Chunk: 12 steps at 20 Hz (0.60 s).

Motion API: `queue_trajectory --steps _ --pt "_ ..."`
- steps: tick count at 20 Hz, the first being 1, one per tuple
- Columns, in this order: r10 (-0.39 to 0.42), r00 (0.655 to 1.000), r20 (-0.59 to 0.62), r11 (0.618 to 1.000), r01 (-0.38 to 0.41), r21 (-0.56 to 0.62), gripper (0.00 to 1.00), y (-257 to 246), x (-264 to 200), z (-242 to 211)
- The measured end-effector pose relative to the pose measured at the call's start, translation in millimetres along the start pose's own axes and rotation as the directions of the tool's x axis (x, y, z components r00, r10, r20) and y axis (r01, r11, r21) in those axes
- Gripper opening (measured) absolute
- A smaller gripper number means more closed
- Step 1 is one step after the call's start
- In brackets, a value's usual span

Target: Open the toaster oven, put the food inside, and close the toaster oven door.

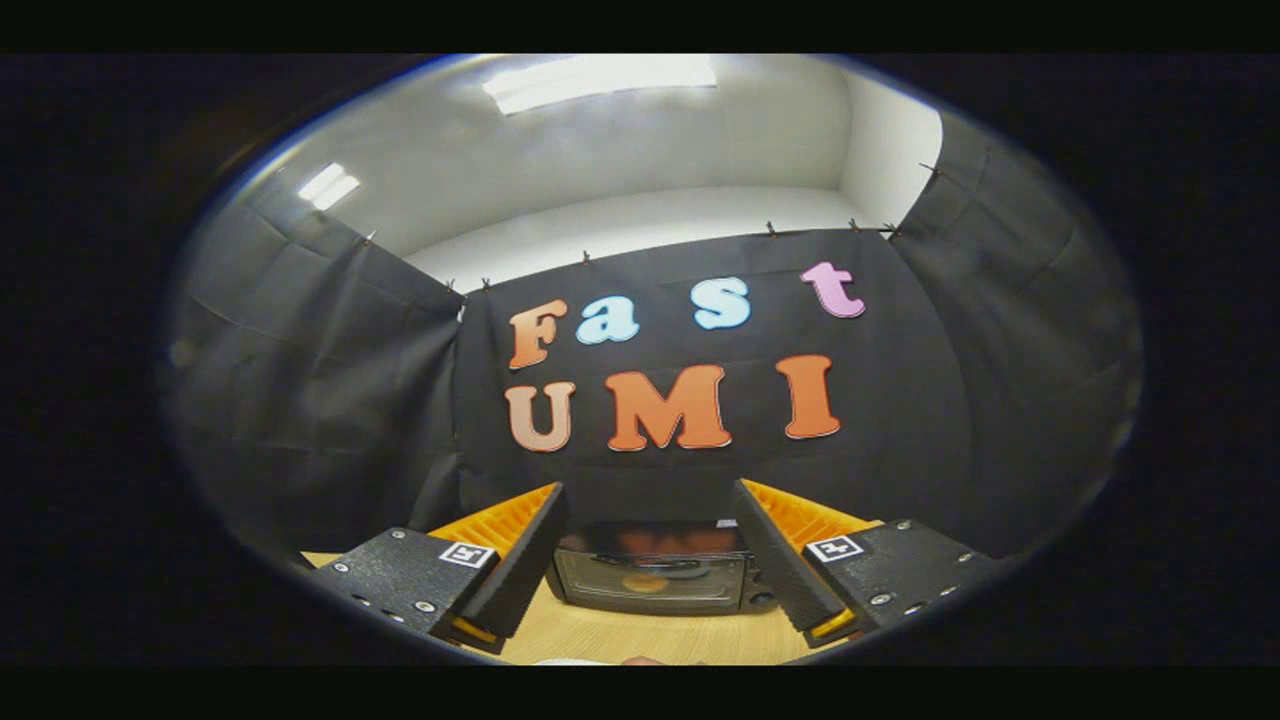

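Open wide, the tongs (649, 486), with nothing gripped and nothing touching either finger.

Straight ahead at 12 o'clock from the tips, seen low in the gap between the two fingers: the oven (655, 580), standing on the surface (640, 635) against the black cloth wall. Well apart from the tips, not yet within reach. Centred in the gap, so neither finger nearer to it than the other.

Long axis of the oven running from 9 to 3 o'clock, across the line of the fingers. Front face turned squarely toward the tongs. Door (640, 592) upright and flush with the front, so judged shut. Dark bar near the top of the door, perhaps the handle, too small to confirm.

Behind the glass, an orange patch (645, 582). Cannot tell whether food on a rack or only a reflection.

At 6 o'clock, close under the tongs, a pale sliver (600, 661) on the surface, cut off and not identifiable.

Fitting two stages alike: door shut with the food outside, or door shut again with the food inside. Not settled here.
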<state>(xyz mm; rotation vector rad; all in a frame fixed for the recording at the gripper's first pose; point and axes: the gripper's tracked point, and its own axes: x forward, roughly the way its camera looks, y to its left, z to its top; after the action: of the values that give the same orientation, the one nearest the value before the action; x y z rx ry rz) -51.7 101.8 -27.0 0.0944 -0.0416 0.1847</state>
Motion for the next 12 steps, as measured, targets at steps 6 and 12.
queue_trajectory --steps 6,12 --pt "0.001 0.999 -0.04 1.0 -0.001 -0.007 0.98 5.8 4.2 -10.6" --pt "0.006 0.999 -0.051 1.0 -0.007 -0.023 0.98 8.1 6.2 -13.5"
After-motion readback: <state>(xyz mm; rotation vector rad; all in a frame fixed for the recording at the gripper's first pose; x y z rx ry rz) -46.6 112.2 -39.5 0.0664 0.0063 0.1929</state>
